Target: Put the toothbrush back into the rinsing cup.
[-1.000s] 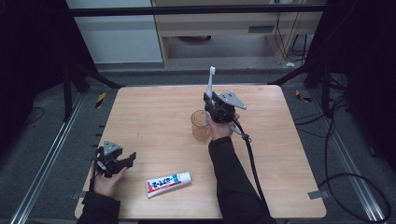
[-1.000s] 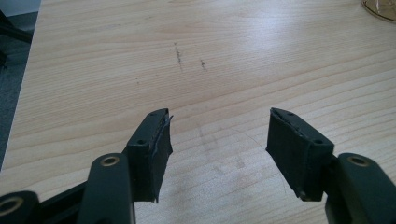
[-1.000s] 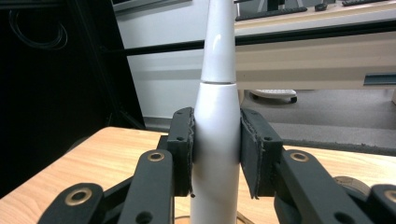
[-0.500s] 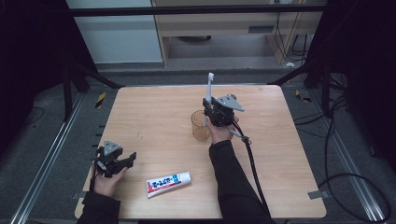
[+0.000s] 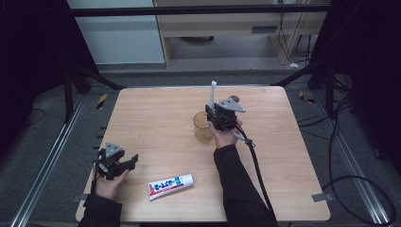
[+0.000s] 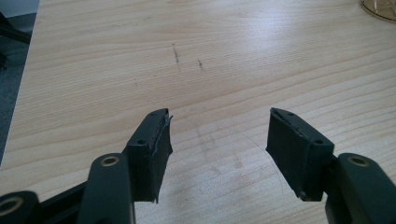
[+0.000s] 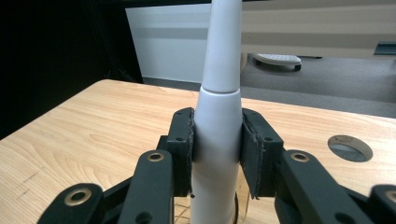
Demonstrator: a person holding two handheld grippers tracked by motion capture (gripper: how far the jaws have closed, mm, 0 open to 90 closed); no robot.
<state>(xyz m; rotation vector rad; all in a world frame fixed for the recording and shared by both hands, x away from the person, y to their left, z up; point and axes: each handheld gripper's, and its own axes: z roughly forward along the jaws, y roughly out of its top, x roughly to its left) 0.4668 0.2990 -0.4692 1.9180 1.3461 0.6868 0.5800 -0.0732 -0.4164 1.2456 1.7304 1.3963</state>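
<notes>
- You have one toothbrush (image 7: pixel 218 116), one cup (image 5: pixel 203 127) and one toothpaste tube (image 5: pixel 170 186).
- Your right gripper (image 7: pixel 217 154) pinches the toothbrush upright, just beside the cup.
- Your left gripper (image 6: pixel 217 149) has its jaws spread over the table (image 5: pixel 156 118).
- The brush head is cut off in the right gripper view.

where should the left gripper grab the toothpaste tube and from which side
Grip the toothpaste tube across its narrow width, about mid-body, coming straight down from above. It lies flat on the table, long axis roughly left to right with the cap end to the right, so turn the jaws to close front to back. The left gripper is open, just to the tube's left.
</notes>
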